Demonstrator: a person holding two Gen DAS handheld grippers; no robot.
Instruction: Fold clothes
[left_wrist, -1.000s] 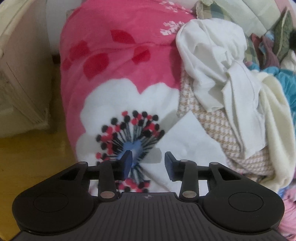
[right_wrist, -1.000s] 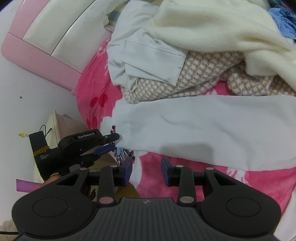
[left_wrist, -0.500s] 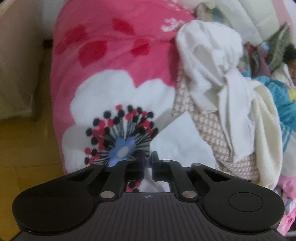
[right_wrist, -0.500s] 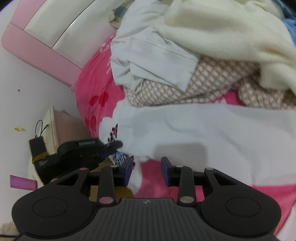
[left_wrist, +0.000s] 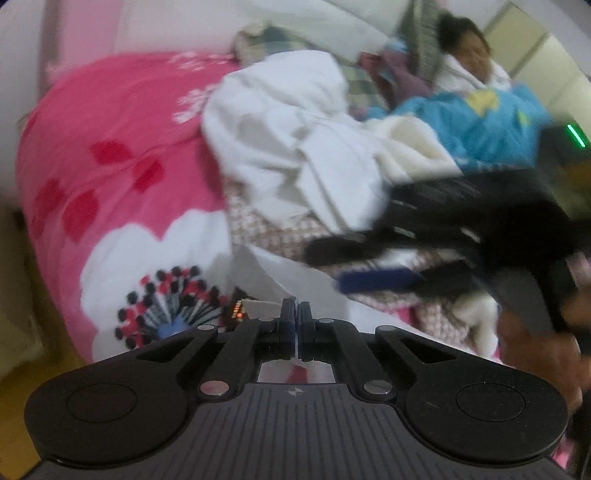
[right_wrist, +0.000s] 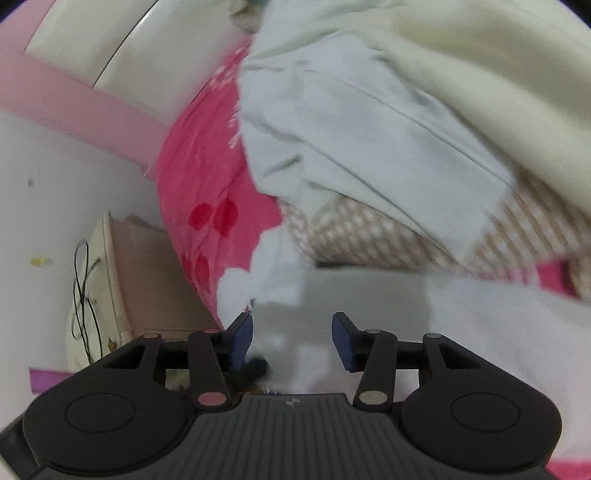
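Note:
A flat white garment (right_wrist: 369, 306) lies spread on the pink flowered blanket (left_wrist: 110, 147). My left gripper (left_wrist: 295, 314) is shut on this white garment's corner (left_wrist: 266, 280), which rises off the blanket to the fingertips. My right gripper (right_wrist: 291, 332) hovers low over the same garment near its left edge. Its jaws are opening, cloth lies under the gap, and the pads do not press on it. In the left wrist view the right gripper (left_wrist: 351, 266) shows as a dark blur with one blue pad (left_wrist: 376, 280).
Behind the garment is a pile: a white shirt (left_wrist: 295, 147), a cream fleece (right_wrist: 480, 74) and a beige checked cloth (right_wrist: 351, 236). A person in blue (left_wrist: 480, 122) lies at the far back. A pink headboard (right_wrist: 74, 107) and a bedside cabinet (right_wrist: 147, 280) stand to the left.
My left gripper has shut on the white garment's corner and lifted it, rolling as it rose. My right gripper has slid left along the garment and its jaws have widened.

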